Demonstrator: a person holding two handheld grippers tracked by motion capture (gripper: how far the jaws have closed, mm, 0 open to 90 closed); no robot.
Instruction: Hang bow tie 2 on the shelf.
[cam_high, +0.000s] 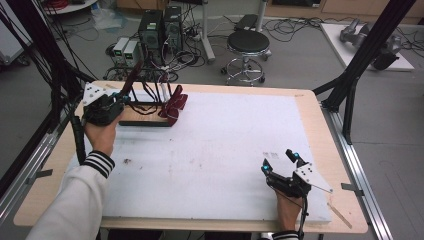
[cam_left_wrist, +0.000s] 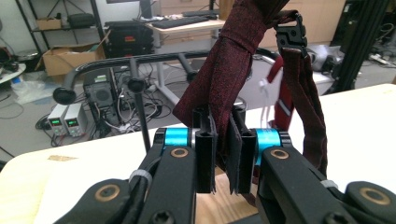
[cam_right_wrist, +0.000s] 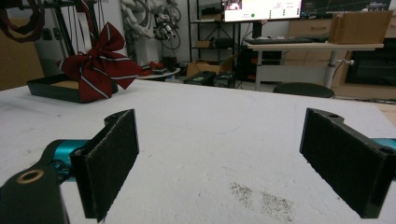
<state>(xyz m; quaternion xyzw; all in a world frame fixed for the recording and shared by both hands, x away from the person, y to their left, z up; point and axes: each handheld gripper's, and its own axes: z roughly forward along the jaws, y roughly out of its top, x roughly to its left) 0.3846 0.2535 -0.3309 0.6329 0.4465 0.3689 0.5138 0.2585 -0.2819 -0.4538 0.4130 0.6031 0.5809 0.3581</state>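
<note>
- Left gripper (cam_high: 121, 98) sits at the far-left of the table (cam_high: 320, 150), over a black stand (cam_high: 145, 122) with a wooden base.
- Left gripper view: jaws nearly closed, clamped on a dark red strap (cam_left_wrist: 219, 79) that runs up out of frame; a black plastic buckle (cam_left_wrist: 290, 32) hangs on the strap just to the right.
- Red bow with white stripes (cam_high: 173, 106) rests at the right end of the stand, touching it; it also shows in the right gripper view (cam_right_wrist: 98, 67).
- Right gripper (cam_high: 281, 162) is near the table's front-right on the white sheet (cam_high: 225, 150), well apart from the stand.
- Its jaws are spread wide with nothing between them, pads (cam_right_wrist: 112, 158) just above the sheet.
- Dark smudges (cam_right_wrist: 261, 198) mark the sheet between the jaws.
</note>
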